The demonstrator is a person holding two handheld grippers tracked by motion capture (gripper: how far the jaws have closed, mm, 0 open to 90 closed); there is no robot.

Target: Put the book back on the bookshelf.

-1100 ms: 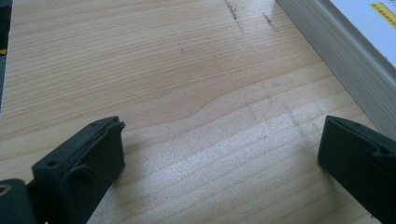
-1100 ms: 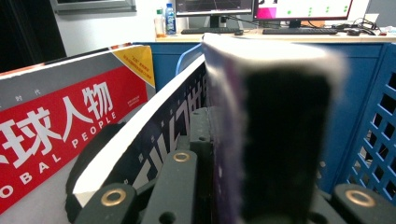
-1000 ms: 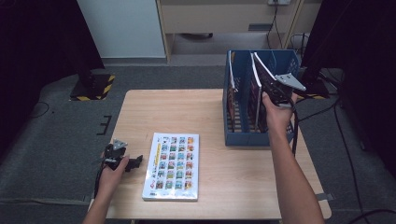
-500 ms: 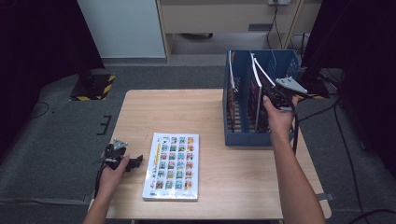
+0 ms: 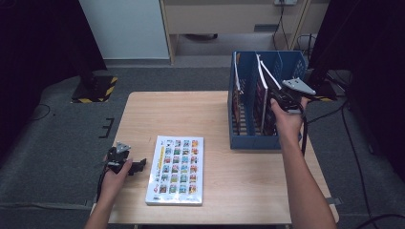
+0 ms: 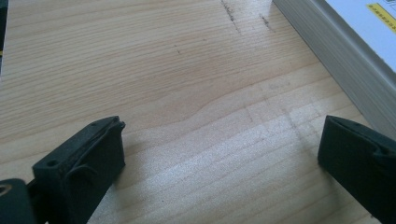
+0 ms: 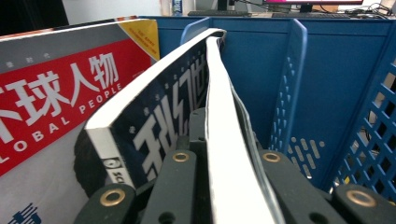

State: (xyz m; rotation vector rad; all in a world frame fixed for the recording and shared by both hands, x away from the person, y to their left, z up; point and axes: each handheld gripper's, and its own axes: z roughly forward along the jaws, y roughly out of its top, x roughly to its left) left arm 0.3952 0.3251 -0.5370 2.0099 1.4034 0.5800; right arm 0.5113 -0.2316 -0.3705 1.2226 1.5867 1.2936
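High view: right claw [image 5: 276, 98] clamped on magazine [image 5: 266, 76] edge inside blue rack [image 5: 253, 141]; left claw [image 5: 138, 164] wide over bare table [image 5: 191, 114].

This looks like an office or lab room set up for recording. A plain wooden desk [image 5: 205, 114] stands on grey carpet [image 5: 62, 143], with black curtains [image 5: 38, 43] hung well off to either side of the tongs. Beyond the desk, past the right tongs [image 5: 279, 98], stand a pale wooden cabinet [image 5: 229, 19] and a white panel [image 5: 124, 28]. Cables [image 5: 348, 143] trail over the carpet, and a stand foot with yellow-black hazard tape [image 5: 95, 89] sits far beyond the left tongs [image 5: 138, 165].
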